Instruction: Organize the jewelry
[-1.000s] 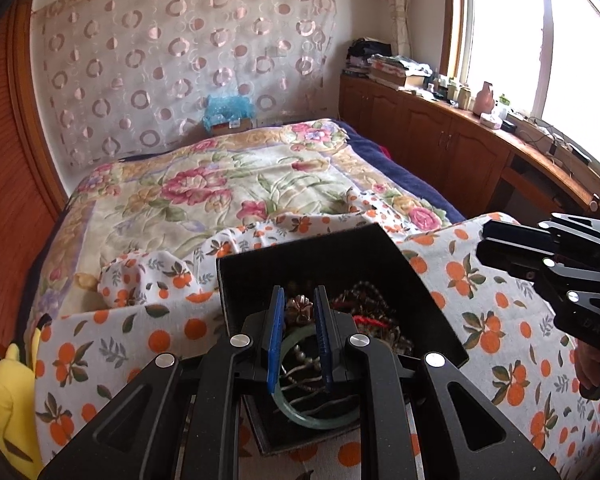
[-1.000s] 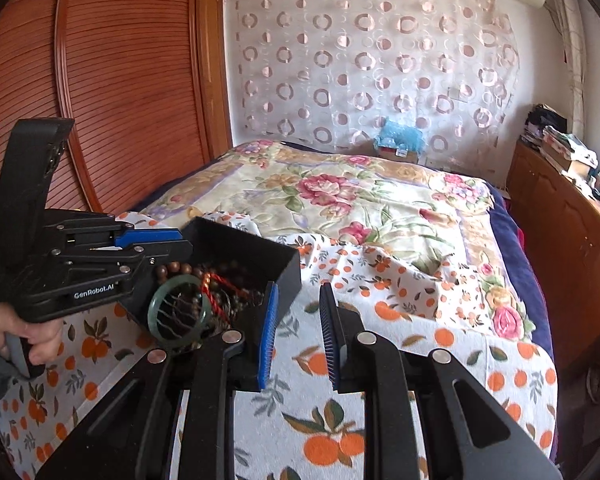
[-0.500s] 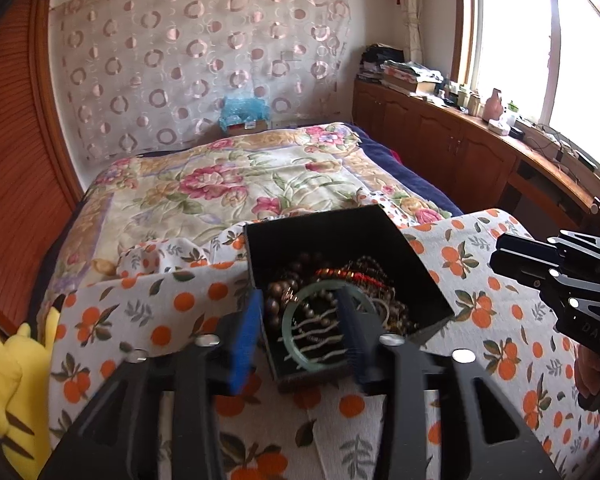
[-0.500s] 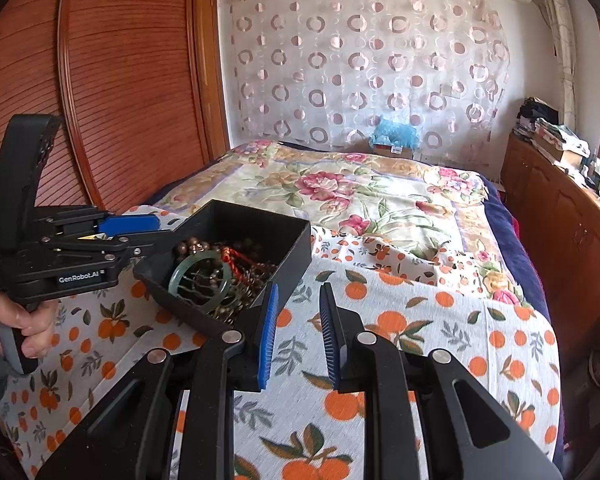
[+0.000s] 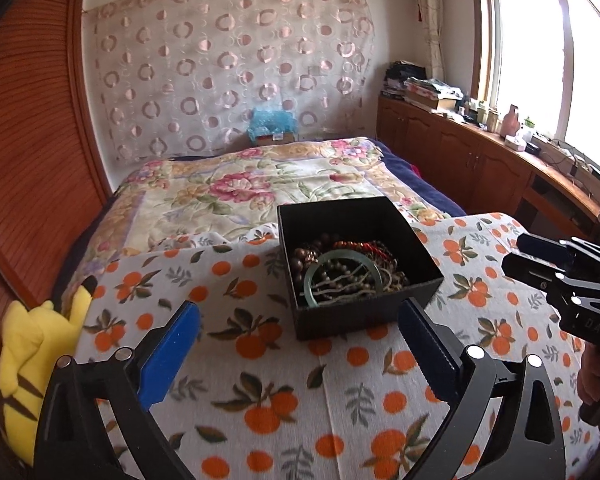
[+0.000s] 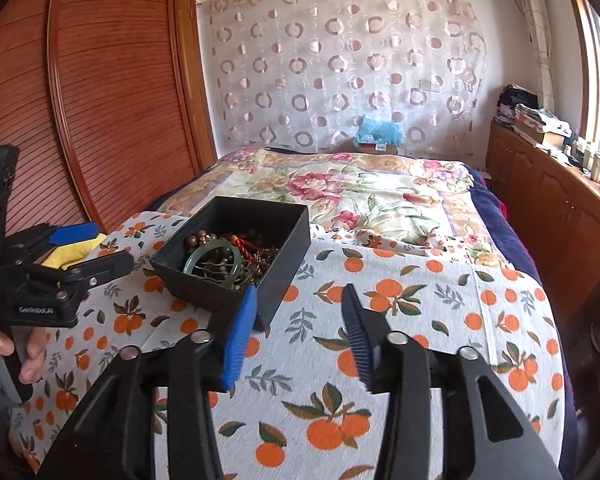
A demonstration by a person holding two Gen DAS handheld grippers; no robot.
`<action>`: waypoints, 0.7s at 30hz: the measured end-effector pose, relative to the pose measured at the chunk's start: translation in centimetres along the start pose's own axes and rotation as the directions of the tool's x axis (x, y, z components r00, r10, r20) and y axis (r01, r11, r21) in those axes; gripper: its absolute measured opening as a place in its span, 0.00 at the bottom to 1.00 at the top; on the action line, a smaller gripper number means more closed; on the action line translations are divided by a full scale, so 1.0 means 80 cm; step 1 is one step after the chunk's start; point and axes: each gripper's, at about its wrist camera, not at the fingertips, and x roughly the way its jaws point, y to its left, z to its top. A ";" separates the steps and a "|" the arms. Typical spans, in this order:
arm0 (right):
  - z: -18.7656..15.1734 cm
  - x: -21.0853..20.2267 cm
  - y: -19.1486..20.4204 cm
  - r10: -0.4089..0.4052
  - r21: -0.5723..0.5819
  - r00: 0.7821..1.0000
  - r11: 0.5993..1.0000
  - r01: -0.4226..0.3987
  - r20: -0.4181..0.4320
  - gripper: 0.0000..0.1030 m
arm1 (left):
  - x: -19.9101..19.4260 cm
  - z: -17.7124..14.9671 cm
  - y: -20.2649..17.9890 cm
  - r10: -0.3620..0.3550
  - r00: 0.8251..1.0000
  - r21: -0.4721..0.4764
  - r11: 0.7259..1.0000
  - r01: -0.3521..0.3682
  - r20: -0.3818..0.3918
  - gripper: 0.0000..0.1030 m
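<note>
Two tools are in view, both empty. The left tool point(image 5: 296, 328) stands wide open, its blue pads point(image 5: 168, 356) spread well apart over the cloth point(image 5: 260, 380), with the box point(image 5: 364, 312) just beyond and between them, not touched. The right tool point(image 6: 300, 320) is also open, though less widely; its left pad point(image 6: 238, 340) overlaps the near corner of the box in that view, and whether it touches the wall cannot be told. From the left camera the right tool shows only as a black body at the right edge, partly cut off, with a bit of hand point(image 5: 592, 380) below it.

Inside the box lies a heap of jewelry: a pale green bangle point(image 5: 340, 276) on top, toward the near side, over brown bead strings point(image 5: 312, 252) and a red strand point(image 5: 364, 246). The strands are tangled, and single pieces under the bangle cannot be told apart; the near wall hides the bottom of the heap.

The box sits on the orange-print cloth spread over the near end of the bed point(image 5: 260, 184). A yellow plush toy point(image 5: 32, 348) lies at the left edge of the cloth, partly cut off by the left tool's frame. Far off, a blue bundle point(image 5: 270, 120) rests at the head of the bed; a cabinet point(image 5: 480, 160) along the right wall carries small clutter too small to make out.
</note>
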 end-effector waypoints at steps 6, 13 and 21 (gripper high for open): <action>-0.003 -0.036 0.009 -0.033 0.015 0.998 0.999 0.032 0.048 0.73 | -0.042 -0.009 -0.001 0.027 0.999 -0.022 0.999 -0.027 0.028 0.93; -0.007 -0.092 0.025 -0.065 0.021 0.989 0.998 0.062 0.136 0.95 | -0.098 -0.024 -0.007 0.036 0.997 -0.032 0.999 -0.034 0.070 0.93; -0.020 -0.135 0.042 -0.063 0.033 0.979 0.998 0.058 0.194 0.97 | -0.138 -0.042 -0.010 0.042 0.994 -0.038 0.999 -0.038 0.105 0.93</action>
